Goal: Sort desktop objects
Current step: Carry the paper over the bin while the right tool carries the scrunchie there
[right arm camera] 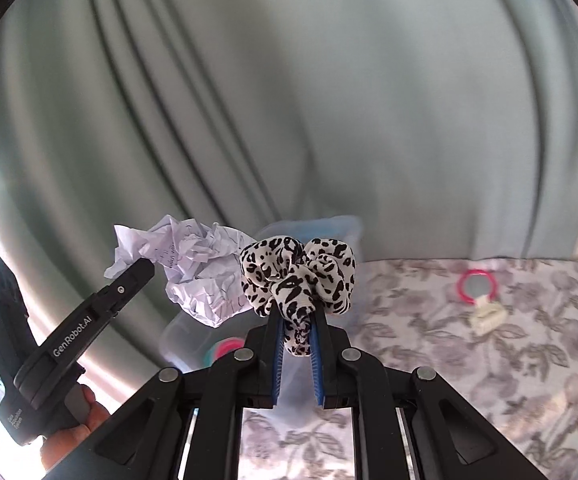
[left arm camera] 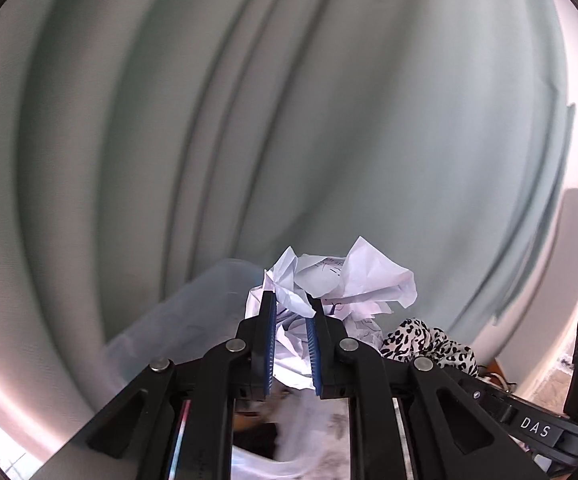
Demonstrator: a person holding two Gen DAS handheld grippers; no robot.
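Left gripper [left arm camera: 292,312]: mine, clamped on a crumpled paper ball [left arm camera: 329,284], held up in the air. Only a fold of paper sits between the pads.
Right gripper [right arm camera: 297,326]: also mine, pinching a leopard-print scrunchie [right arm camera: 299,276] by its lower edge; most of the fabric bulges above the fingertips.
Where they are: both things are off the table, paper just left of the scrunchie, near each other and maybe brushing; I cannot tell.
Below and just beyond: a clear plastic bin [right arm camera: 193,336] with something pink and teal inside; its far rim shows behind the scrunchie.
Table: flowered tablecloth [right arm camera: 429,340], with a pink ring [right arm camera: 476,286] and a pale tag touching it, well off to my right.
Far: grey-green curtain [right arm camera: 289,100].
Risk, paper: thin grip on a loose fold; a quick swing could tear or slip it free short of the bin.
Risk, scrunchie: soft cloth may creep out of the pinch, or snag the paper if my hands crowd.
Writing: "GenRobot.AI" on the left gripper's arm; "DAS" on the right one's. Scribbles on the paper, unreadable.
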